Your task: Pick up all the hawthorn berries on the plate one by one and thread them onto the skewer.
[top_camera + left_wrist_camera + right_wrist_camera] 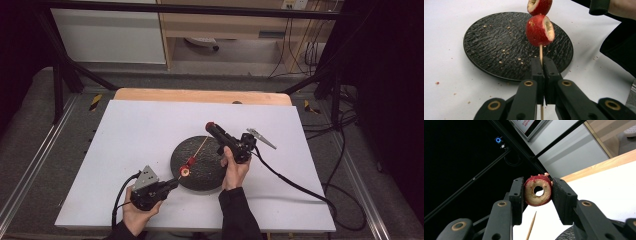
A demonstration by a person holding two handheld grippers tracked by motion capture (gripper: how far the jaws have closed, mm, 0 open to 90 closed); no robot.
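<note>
Plate (200,167) lies bare between our two tongs. Left gripper (541,65) clamps a skewer (540,52) carrying two fruit pieces (539,30); right gripper (537,191) pinches a third cored piece (537,192), seemingly awaiting threading beyond the skewer's tip.

Plate (200,170) at the desk (135,135) centre, left claw (172,184) at its 8 o'clock edge holding a skewer (200,148) with fruit pieces (187,166) above the plate, right claw (210,126) at 1 o'clock holding a fruit ring (538,190).
</note>
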